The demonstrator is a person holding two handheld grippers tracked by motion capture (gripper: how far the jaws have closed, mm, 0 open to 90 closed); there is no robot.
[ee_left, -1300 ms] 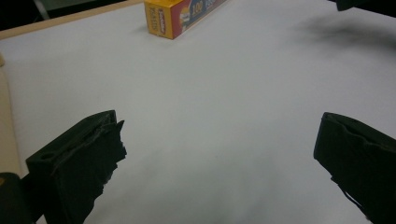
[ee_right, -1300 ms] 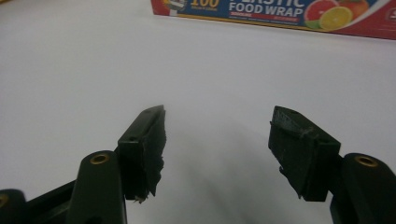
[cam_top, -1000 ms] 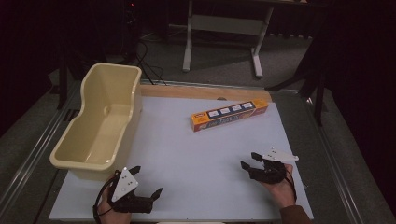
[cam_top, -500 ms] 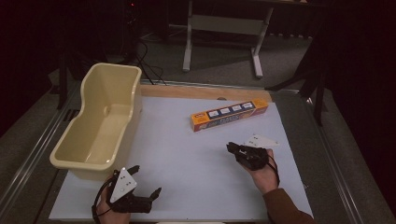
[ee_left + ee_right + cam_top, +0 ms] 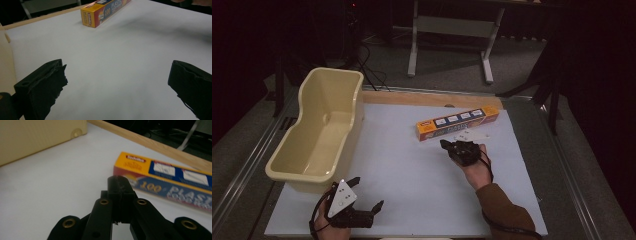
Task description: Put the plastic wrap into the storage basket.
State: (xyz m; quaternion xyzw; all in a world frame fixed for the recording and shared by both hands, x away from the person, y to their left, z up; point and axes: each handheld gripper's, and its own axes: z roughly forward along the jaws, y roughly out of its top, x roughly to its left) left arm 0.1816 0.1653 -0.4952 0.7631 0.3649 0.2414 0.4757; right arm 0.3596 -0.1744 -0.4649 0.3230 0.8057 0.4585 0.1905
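While fingers closed empty, right gripper (image 5: 447, 145) nears orange box (image 5: 458, 123).

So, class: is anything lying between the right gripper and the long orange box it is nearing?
Nothing visible does. The right gripper, jaws closed together with nothing between them, points at the near end of the orange box across bare white table surface. The cream tub stands well off to the left.

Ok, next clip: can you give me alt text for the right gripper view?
The right claw, its two black jaws shut with nothing between them, points at one end of a long orange and blue box lying on the white table sheet. A cream plastic tub stands at upper left, and a wooden strip edges the far side.
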